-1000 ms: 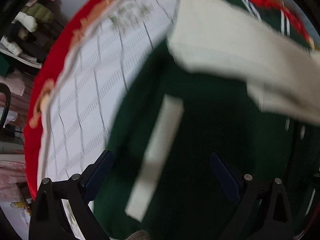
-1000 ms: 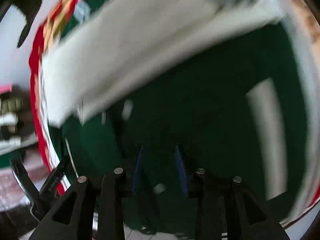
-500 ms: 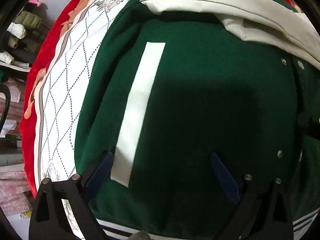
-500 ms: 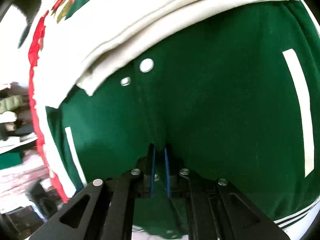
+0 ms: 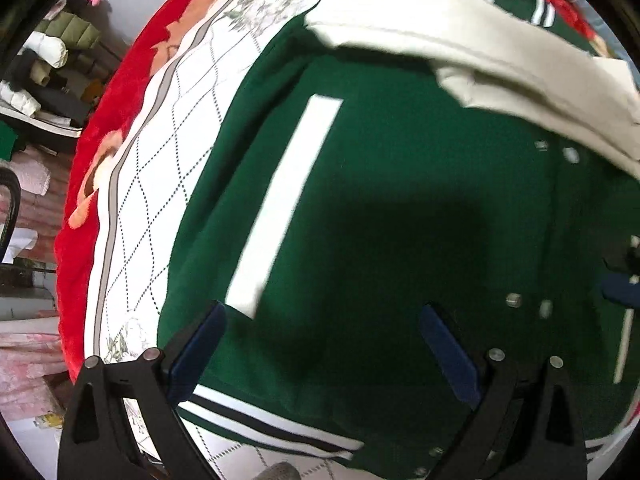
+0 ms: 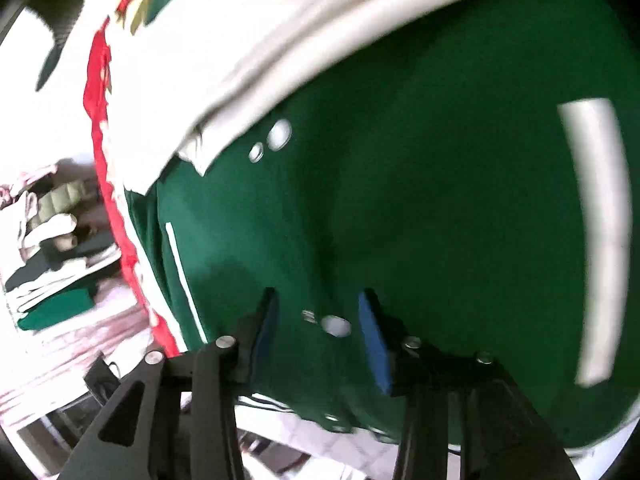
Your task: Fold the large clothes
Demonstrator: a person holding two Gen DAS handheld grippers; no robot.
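A dark green jacket (image 5: 380, 200) lies flat on a white diamond-pattern bed cover (image 5: 152, 220). Its cream sleeve (image 5: 480, 52) is laid across its upper part. A white pocket stripe (image 5: 288, 200) runs down the left panel, and the striped hem (image 5: 260, 420) is nearest me. My left gripper (image 5: 322, 312) hovers open over the lower body, holding nothing. My right gripper (image 6: 318, 300) is over the snap-button front edge (image 6: 336, 326) of the jacket (image 6: 440, 180). Its jaws are opening, with the snaps below the gap and the pads off the cloth. The sleeve (image 6: 300, 32) fills the top of that view.
A red blanket border (image 5: 104, 120) runs along the bed's left side. Beyond it stand shelves with folded clothes (image 5: 44, 48), also visible as stacked garments (image 6: 52, 248) in the right wrist view. Pink fabric (image 5: 24, 368) lies at the lower left.
The right gripper was shut at the jacket's front edge half a second ago; its jaws now stand apart. The cream sleeve, blurred a second ago, now rests across the jacket. The left gripper stays open.
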